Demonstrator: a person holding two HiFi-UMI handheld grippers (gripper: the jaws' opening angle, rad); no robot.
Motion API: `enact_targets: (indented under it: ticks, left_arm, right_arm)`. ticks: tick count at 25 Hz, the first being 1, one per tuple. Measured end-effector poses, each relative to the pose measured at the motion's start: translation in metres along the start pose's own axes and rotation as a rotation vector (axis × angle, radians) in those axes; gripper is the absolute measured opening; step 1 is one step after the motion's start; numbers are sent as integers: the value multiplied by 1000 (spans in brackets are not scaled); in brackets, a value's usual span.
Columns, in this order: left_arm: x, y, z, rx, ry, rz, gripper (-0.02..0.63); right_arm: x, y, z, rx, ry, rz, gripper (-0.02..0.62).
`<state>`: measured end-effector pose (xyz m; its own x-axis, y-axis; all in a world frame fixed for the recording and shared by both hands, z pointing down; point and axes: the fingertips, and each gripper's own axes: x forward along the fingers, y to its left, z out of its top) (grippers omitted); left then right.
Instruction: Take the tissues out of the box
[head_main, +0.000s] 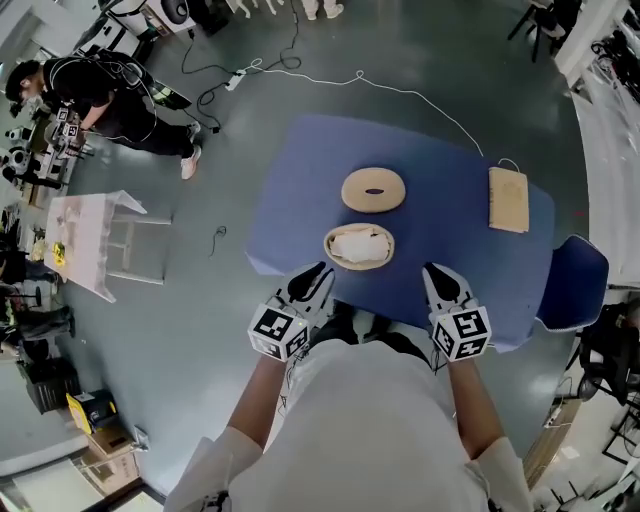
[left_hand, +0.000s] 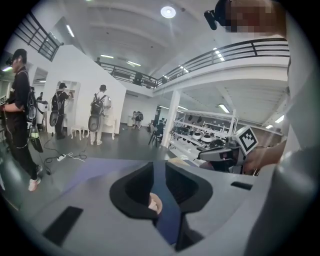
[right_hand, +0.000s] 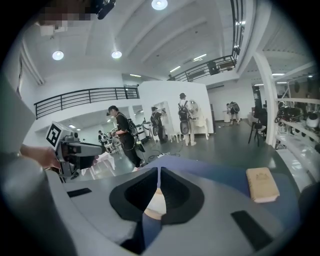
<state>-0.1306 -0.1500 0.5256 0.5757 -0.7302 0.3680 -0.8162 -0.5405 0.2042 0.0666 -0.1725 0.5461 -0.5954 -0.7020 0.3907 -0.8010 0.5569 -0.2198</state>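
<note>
Left hand-held gripper (head_main: 322, 272) apart, right hand-held gripper (head_main: 433, 271) together, both empty. Risk: round wooden tissue box (head_main: 358, 266) ahead lifts with white tissues (head_main: 356, 244).

place: large lab hall | evidence: mezzanine railing (left_hand: 240, 50), equipment racks (left_hand: 200, 134), floor cables (left_hand: 64, 157), people wearing backpack rigs (left_hand: 100, 112)

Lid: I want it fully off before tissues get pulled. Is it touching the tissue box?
Apart. Head view shows a strip of blue table between the lid and the open tissue box.
</note>
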Motion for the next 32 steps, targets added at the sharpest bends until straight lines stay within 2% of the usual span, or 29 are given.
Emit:
enact_targets:
  ticks: [7, 15, 20, 26, 29, 32]
  left_arm:
    - [30, 5, -15, 53, 67, -122, 81]
    - [84, -2, -37, 143, 188, -290, 81]
    - [120, -5, -66, 191, 277, -387, 83]
    - [163, -7, -101, 193, 379, -478, 89]
    - [180, -4, -124, 236, 438, -508, 93]
    - [198, 0, -147, 313, 504, -537, 103]
  right_arm:
    - [-11, -5, -13, 39, -2, -98, 43]
    - [-16, -16, -28, 111, 24, -212, 43]
    - [-11, -21, -38, 157, 37, -263, 43]
    - [-2, -28, -61, 232, 66, -298, 43]
    - [3, -28, -77, 263, 87, -316, 43]
    - [7, -31, -91, 297, 106, -335, 43]
